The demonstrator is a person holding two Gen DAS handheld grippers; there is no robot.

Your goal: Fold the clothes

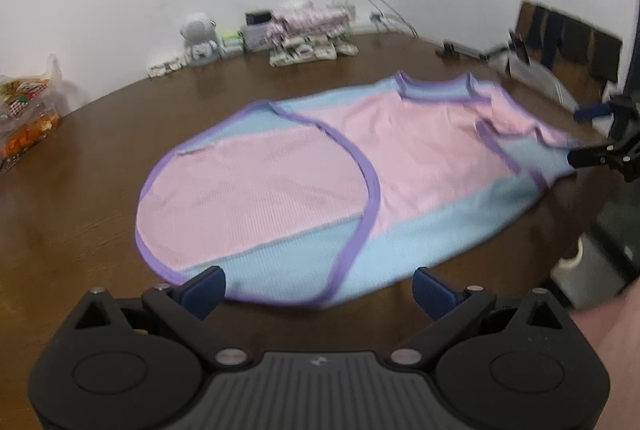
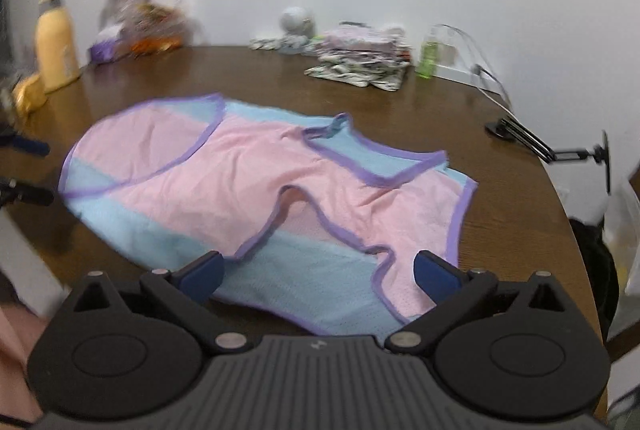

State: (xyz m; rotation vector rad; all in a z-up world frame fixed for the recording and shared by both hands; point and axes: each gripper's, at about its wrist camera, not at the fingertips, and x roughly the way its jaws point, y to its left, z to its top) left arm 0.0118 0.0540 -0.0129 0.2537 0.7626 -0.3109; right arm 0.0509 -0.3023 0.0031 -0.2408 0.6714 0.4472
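Both grippers stand wide open and hold nothing: the left gripper (image 1: 318, 288) hangs over the near hem of the garment (image 1: 320, 166), and the right gripper (image 2: 318, 278) hangs over its strap end, pads clear of the cloth. The garment, pink and blue with purple trim, lies spread on the brown table (image 1: 100, 158), one side already turned over onto the middle. To my eye the next fold wants both grippers to take the edge at matching spots, pinching every layer through, then lifting level and laying the cloth over in one sweep so the trim lines up and no crease is trapped; the loose straps (image 2: 332, 128) should be tucked flat first. Motion blur softens most of both views. From the left view, the right gripper shows only as dark parts at the frame's edge, and the clutter along the wall is hard to name.
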